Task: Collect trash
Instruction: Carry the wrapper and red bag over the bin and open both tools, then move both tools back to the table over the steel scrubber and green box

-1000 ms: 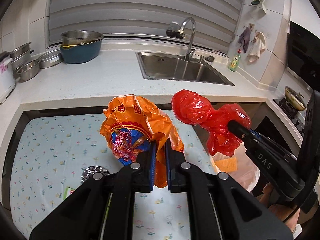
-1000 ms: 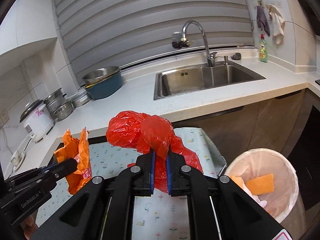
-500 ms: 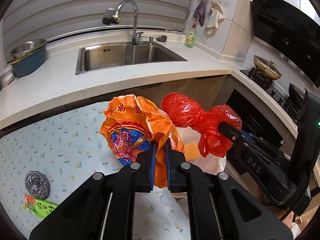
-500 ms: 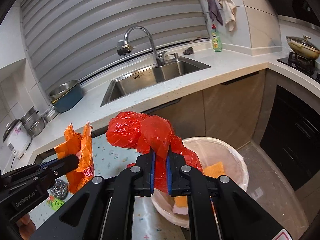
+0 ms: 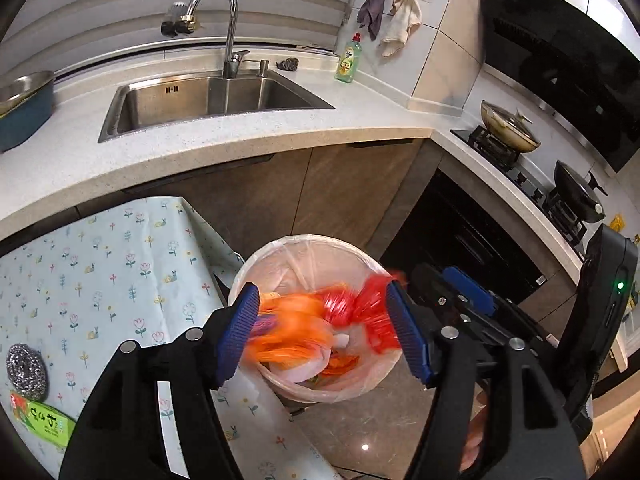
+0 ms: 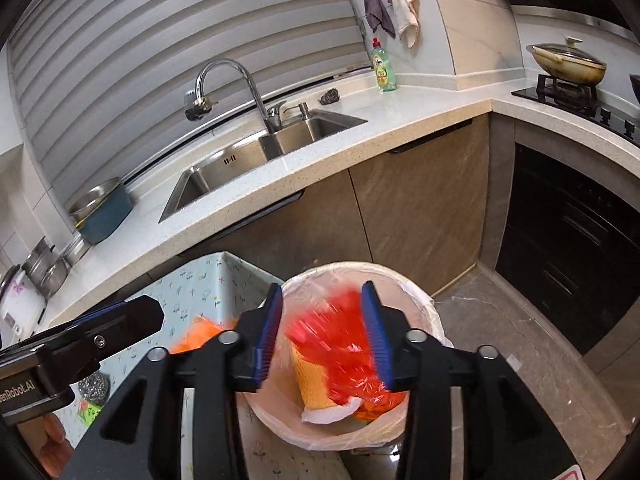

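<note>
Both tools just opening, bags blurred over bin (image 5: 372,264)

a sink (image 5: 208,100) and faucet (image 5: 224,16) sit in the counter (image 5: 280,128); a soap bottle (image 5: 347,60) stands nearby, a scrubber (image 5: 26,366) on the floral cloth (image 5: 100,272), perhaps steel wool.

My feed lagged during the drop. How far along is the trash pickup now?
Done: a yellow sponge and white paper already lie in the lined bin. In hand: both tongs have just been opening over it; the orange wrapper blurs between the left tongs, the red bag between the right tongs, neither pinched. Left: the green packet beside the steel scourer on the table.
</note>
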Demonstrator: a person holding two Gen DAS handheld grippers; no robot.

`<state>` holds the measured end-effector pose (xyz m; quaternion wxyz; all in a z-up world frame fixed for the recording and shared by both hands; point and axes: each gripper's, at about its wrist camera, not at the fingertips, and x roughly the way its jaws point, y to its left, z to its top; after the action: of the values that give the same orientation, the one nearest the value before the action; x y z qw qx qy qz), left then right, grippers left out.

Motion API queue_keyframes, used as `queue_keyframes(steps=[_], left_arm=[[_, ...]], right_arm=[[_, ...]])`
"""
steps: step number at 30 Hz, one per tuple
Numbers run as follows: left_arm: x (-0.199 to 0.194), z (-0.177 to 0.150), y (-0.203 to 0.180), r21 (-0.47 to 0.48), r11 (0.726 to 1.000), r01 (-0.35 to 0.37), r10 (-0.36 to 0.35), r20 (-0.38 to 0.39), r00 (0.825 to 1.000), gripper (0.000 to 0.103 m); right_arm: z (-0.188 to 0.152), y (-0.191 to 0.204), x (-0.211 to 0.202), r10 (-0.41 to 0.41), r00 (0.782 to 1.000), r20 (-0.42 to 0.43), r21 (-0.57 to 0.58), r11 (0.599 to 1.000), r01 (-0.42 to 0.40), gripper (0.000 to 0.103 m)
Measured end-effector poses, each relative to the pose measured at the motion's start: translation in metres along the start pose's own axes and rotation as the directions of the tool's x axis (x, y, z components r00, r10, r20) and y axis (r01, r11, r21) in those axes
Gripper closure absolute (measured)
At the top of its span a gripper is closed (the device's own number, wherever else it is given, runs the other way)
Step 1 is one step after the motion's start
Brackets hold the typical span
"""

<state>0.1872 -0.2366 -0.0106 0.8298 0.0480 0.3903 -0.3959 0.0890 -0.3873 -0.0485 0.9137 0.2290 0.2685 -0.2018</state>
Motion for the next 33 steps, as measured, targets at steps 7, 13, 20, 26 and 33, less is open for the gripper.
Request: queue_keyframes(steps=[7, 13, 20, 26, 33], left_arm=[[-0.012, 0.001, 0.008, 0.004, 0.999, -0.048, 0.048, 0.025, 0.999, 0.041], [-0.032, 0.0, 0.024, -0.024, 0.996, -0.084, 0.085, 0.054, 0.995, 0.038], [-0.067, -0.013, 0.065, -0.088, 0.983, -0.161, 0.168, 0.089, 0.982, 0.035], [-0.095, -0.029, 0.109, -0.139, 0.959, -0.246, 0.26, 0.097, 0.961, 0.034], [-0.124, -0.056, 0.173, -0.206, 0.918, -0.339, 0.359, 0.068, 0.931, 0.02]], right_arm=[[0.005, 0.009, -0.004, 0.022, 1.0, 0.007, -0.016, 1.0, -0.022, 0.058], [0.007, 0.032, -0.015, 0.046, 0.999, 0.019, -0.05, 0.998, -0.045, 0.052], [-0.002, 0.074, -0.024, 0.108, 0.994, 0.01, -0.111, 0.988, -0.106, 0.048], [-0.021, 0.124, -0.022, 0.166, 0.986, -0.028, -0.169, 0.971, -0.168, 0.047], [-0.055, 0.181, -0.015, 0.22, 0.971, -0.097, -0.225, 0.945, -0.236, 0.045]])
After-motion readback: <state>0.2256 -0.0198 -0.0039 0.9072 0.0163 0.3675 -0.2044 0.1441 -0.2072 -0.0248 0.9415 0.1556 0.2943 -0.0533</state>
